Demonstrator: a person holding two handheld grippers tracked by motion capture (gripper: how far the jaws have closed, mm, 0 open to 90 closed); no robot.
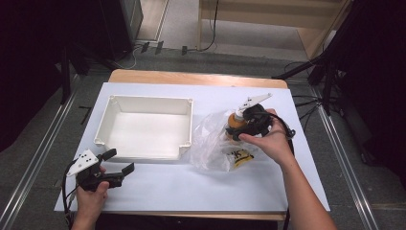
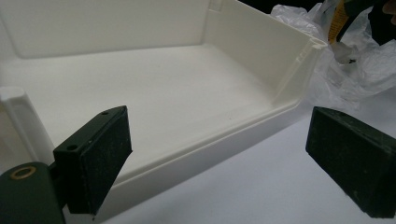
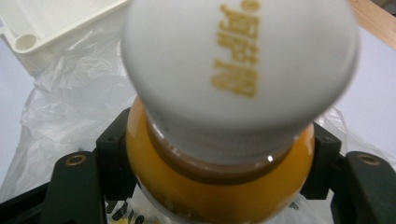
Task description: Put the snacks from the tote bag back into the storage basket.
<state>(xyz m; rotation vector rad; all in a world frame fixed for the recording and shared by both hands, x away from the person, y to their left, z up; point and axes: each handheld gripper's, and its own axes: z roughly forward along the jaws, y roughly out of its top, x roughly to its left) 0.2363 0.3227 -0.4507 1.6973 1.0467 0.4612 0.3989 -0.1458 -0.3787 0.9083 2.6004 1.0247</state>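
Note:
A small bottle of orange-yellow liquid with a white cap printed in gold is held over a crumpled clear plastic bag. My right gripper is shut on the bottle's body, with a black pad pressed against each side. The bag lies beneath, and a yellow printed packet sits inside it. My left gripper rests open near the table's front left, with nothing between its jaws. In the left gripper view, my left gripper faces the front wall of the tray.
A white rectangular plastic tray, empty inside, stands left of the bag on a white sheet covering the wooden table. Its corner is near the bottle. The bag lies just past the tray's right wall.

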